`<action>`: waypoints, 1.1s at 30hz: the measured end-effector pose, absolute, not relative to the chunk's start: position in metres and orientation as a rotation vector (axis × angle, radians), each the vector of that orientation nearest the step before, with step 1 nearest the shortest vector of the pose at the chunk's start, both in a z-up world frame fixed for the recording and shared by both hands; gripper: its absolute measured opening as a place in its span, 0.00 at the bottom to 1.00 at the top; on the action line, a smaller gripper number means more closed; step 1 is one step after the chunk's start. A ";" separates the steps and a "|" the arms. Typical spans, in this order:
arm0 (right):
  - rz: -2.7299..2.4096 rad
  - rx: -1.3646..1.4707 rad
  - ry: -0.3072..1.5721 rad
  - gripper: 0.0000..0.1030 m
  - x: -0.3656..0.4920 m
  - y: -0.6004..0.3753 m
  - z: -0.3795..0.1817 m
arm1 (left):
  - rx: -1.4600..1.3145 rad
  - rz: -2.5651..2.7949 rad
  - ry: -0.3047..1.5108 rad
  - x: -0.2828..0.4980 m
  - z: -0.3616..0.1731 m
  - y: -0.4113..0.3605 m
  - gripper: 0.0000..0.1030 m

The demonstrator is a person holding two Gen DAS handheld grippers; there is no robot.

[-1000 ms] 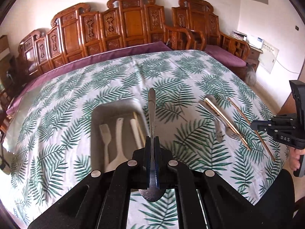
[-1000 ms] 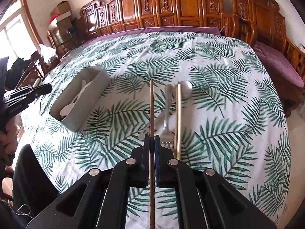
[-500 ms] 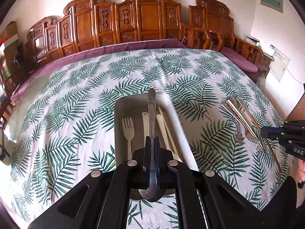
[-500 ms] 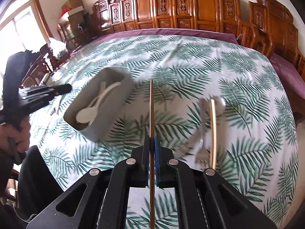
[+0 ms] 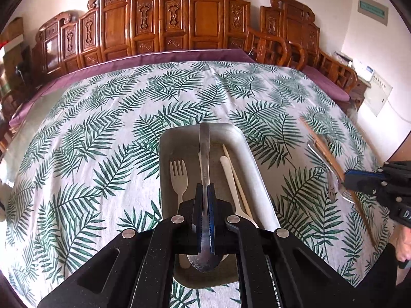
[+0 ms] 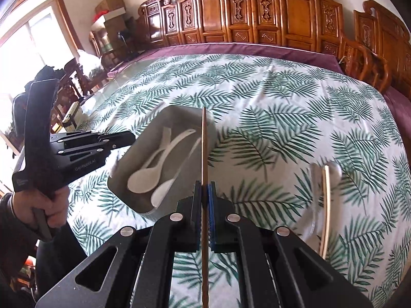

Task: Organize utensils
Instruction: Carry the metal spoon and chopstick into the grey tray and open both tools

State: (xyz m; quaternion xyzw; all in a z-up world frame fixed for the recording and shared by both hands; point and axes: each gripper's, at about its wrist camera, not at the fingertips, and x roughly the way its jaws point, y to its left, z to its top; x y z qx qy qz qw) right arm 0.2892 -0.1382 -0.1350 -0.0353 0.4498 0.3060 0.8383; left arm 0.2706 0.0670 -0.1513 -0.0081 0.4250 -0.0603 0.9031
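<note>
My left gripper [image 5: 204, 188] is shut on a metal spoon [image 5: 204, 154], held over the grey tray [image 5: 259, 179], handle pointing away. In the tray lie a cream fork [image 5: 179, 174], a cream spoon [image 5: 231, 179] and a chopstick [image 5: 235, 172]. My right gripper [image 6: 204, 186] is shut on a wooden chopstick [image 6: 204, 148], whose tip reaches over the tray's [image 6: 123, 169] near edge; white spoons [image 6: 151, 174] lie inside. On the cloth to the right lie a metal fork [image 6: 312, 187], a chopstick [image 6: 325, 200] and a spoon, blurred.
The table wears a palm-leaf cloth [image 5: 102, 133] over a purple one. Carved wooden chairs [image 5: 195, 20] line the far side. The right gripper [image 5: 380, 179] shows at the right edge of the left wrist view; the left gripper [image 6: 77, 146] and hand show at left.
Both grippers have swung left toward the tray. The left gripper with the spoon now hangs over the tray; the right gripper's chopstick tip has reached the tray's edge.
</note>
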 end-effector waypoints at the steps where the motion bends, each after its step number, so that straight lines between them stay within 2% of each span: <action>1: 0.652 -0.078 0.951 0.06 0.290 -0.133 -0.135 | -0.021 -0.124 0.877 0.269 -0.151 0.069 0.03; 19: 0.683 -0.038 0.946 0.06 0.318 -0.047 -0.132 | -0.036 -0.054 0.775 0.213 -0.114 0.130 0.05; 20: 0.678 -0.029 0.948 0.06 0.322 -0.042 -0.133 | -0.039 -0.045 0.770 0.211 -0.113 0.134 0.08; 22: 0.669 -0.021 0.951 0.06 0.326 -0.036 -0.133 | -0.044 -0.031 0.756 0.208 -0.110 0.140 0.20; 27: 0.637 -0.008 0.948 0.06 0.334 -0.021 -0.137 | -0.066 -0.021 0.726 0.204 -0.102 0.153 0.32; 29: 0.624 -0.005 0.945 0.06 0.337 -0.018 -0.140 | -0.064 -0.013 0.710 0.202 -0.098 0.156 0.44; 31: 0.610 0.001 0.947 0.06 0.341 -0.017 -0.144 | -0.061 -0.005 0.698 0.201 -0.097 0.159 0.61; 33: 0.599 0.004 0.950 0.06 0.343 -0.016 -0.147 | -0.063 -0.004 0.692 0.201 -0.097 0.160 0.64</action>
